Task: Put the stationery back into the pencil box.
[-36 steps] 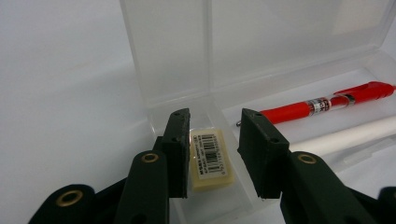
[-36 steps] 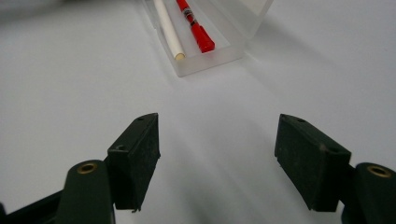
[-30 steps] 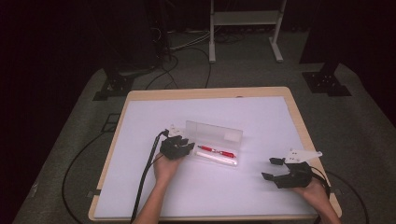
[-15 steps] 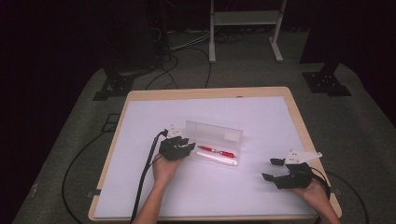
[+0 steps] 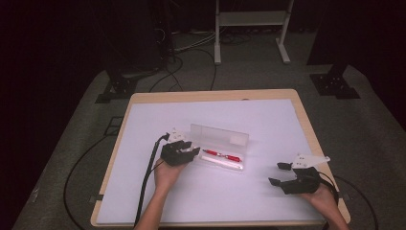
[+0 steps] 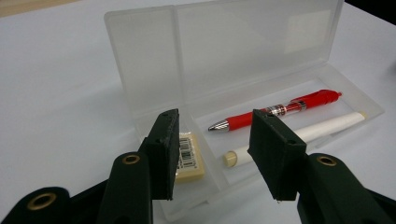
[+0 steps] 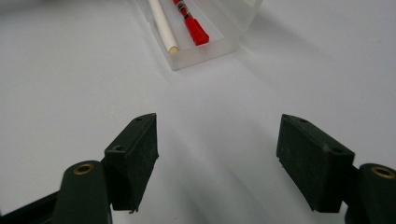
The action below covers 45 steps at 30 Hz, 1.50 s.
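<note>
A clear plastic pencil case (image 5: 222, 148) (image 6: 224, 74) lies open mid-table, lid raised. Inside it rest a red pen (image 6: 275, 110) (image 5: 221, 154) (image 7: 191, 21), a white pen (image 6: 299, 136) (image 7: 162, 23) and, in the small end compartment, an eraser (image 6: 189, 156) with a barcode label. My left gripper (image 5: 188, 150) (image 6: 212, 154) hovers open at the case's left end, its jaws just above the eraser compartment with nothing between them. My right gripper (image 5: 278, 173) (image 7: 217, 161) stands wide open over bare table to the right of the case, pointing toward it.
The white table surface (image 5: 258, 120) has a wooden rim (image 5: 210, 96). A black cable (image 5: 146, 177) trails from the left gripper off the front left. Dark floor with stands and cables lies beyond the far edge.
</note>
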### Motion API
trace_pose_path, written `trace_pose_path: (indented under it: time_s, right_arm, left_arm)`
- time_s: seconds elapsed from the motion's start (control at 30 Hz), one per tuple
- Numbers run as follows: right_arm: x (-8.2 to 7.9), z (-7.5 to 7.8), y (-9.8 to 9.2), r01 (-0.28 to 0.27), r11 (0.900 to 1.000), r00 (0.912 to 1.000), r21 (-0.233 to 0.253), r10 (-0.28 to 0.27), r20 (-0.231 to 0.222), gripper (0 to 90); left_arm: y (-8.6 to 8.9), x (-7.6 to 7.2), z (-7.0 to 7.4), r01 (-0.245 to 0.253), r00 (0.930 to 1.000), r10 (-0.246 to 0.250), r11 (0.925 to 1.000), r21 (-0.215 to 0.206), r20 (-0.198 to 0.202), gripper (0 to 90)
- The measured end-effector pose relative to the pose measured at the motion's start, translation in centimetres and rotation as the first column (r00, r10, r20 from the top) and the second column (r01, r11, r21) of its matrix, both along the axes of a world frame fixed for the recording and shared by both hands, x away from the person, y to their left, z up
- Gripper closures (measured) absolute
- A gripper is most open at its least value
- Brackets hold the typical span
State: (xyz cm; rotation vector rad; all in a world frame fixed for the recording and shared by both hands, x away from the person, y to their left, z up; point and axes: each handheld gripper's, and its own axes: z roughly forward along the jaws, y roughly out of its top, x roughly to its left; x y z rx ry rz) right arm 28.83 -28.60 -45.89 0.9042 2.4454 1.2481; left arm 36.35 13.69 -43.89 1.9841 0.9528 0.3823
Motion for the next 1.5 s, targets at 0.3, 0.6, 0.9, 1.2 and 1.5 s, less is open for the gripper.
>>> trace_pose_path:
  time_s: [0.3, 0.6, 0.9, 1.2, 1.5]
  right_arm:
    - [0.0, -0.1, 0.1, 0.003, 1.0, 1.0, -0.005, -0.003, -0.001, 27.5]
    - [0.1, -0.2, 0.1, 0.007, 1.0, 1.0, -0.008, -0.007, -0.003, 27.3]
    - [0.1, -0.3, 0.1, 0.006, 1.0, 1.0, -0.015, -0.006, -0.004, 27.0]
    - [0.1, -0.4, 0.1, 0.011, 1.0, 0.9999, -0.017, -0.011, -0.006, 26.6]
    - [0.2, -0.5, 0.1, 0.012, 1.0, 0.9999, -0.02, -0.013, -0.012, 26.0]
  left_arm:
    - [1.2, -0.5, -0.1, -0.002, 1.0, 0.002, 0.9997, -0.024, -0.007, 48.1]
    - [1.8, -1.0, 0.0, 0.016, 0.9998, -0.016, 0.9994, -0.032, -0.01, 41.0]
    - [2.3, -1.5, -0.1, 0.019, 0.9996, -0.02, 0.9992, -0.034, -0.019, 35.9]
    - [2.8, -2.0, 0.3, 0.029, 0.9995, -0.03, 0.9989, -0.037, -0.011, 32.7]
    - [3.4, -2.4, 0.4, 0.035, 0.9993, -0.035, 0.9984, -0.045, -0.009, 28.7]
